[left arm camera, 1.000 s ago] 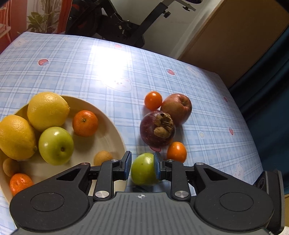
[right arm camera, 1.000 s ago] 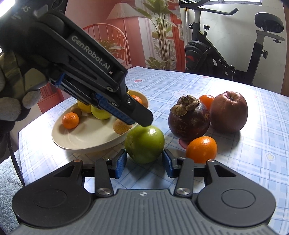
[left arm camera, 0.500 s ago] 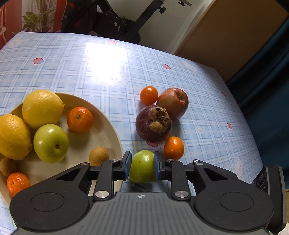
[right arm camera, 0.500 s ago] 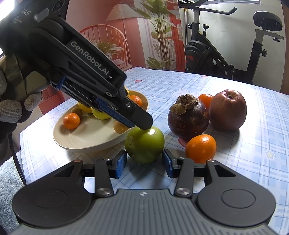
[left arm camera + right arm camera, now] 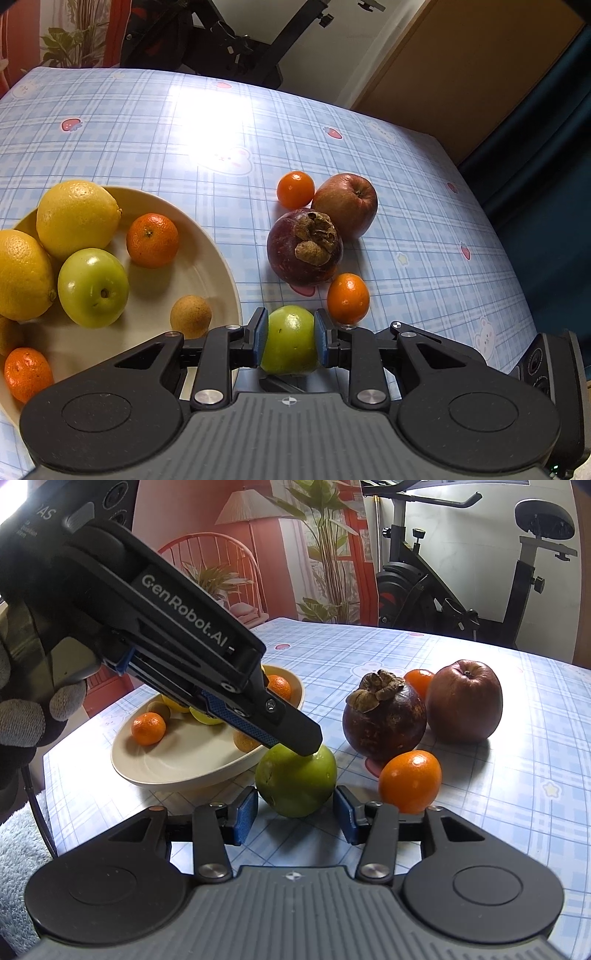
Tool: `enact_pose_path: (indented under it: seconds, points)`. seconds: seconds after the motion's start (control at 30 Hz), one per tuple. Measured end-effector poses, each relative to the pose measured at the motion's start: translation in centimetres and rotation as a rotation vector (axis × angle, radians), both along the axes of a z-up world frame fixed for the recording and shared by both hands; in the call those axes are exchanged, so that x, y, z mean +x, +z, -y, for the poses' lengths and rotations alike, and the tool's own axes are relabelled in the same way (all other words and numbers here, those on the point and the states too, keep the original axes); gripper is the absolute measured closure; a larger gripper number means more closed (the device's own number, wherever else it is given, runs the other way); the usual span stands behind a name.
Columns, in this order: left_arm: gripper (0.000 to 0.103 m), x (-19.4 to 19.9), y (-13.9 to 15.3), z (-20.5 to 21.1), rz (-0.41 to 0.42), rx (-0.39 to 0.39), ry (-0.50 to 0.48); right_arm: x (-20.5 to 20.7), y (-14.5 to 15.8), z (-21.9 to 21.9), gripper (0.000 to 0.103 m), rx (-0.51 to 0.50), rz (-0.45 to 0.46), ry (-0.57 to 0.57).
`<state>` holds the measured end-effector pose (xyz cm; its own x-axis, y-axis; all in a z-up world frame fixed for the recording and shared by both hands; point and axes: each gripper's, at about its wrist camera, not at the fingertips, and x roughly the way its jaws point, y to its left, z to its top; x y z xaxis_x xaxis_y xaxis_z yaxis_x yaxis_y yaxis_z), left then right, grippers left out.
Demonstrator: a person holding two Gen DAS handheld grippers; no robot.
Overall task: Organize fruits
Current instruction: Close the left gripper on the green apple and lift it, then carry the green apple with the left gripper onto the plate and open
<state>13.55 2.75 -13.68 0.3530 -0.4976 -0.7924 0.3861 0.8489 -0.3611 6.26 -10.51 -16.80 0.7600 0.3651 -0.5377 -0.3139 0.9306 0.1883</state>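
Observation:
My left gripper point(image 5: 290, 338) is shut on a green apple point(image 5: 290, 341), beside the rim of a cream plate point(image 5: 207, 254). The apple also shows in the right wrist view point(image 5: 297, 786), gripped from above by the left gripper's fingers point(image 5: 295, 734). My right gripper point(image 5: 294, 814) is open with the apple between its pads, not touching. The plate holds two lemons point(image 5: 75, 218), a green apple point(image 5: 92, 288), mandarins point(image 5: 152, 240) and a small brown fruit point(image 5: 190, 316). On the table lie a mangosteen point(image 5: 304, 251), a red apple point(image 5: 345, 203) and two small oranges point(image 5: 348, 297).
The table has a blue checked cloth point(image 5: 166, 122). Its right edge drops off by a dark curtain point(image 5: 535, 147). An exercise bike point(image 5: 461, 576) and a red chair point(image 5: 218, 565) stand behind the table.
The left gripper has closed tighter on the green apple and risen slightly with it. The right gripper has stayed open around it.

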Motion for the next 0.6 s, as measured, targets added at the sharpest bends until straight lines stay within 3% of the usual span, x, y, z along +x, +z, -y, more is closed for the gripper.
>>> enact_pose_path:
  seconds: [0.27,0.6]
  points:
    - [0.075,-0.8,0.3,-0.4,0.02,-0.004,0.024,-0.6,0.1,-0.1,0.055,-0.002,0.022,0.018]
    - [0.075,-3.0,2.6,-1.7,0.113,-0.015,0.052,-1.5,1.8,-0.7,0.055,0.009,0.087,0.049]
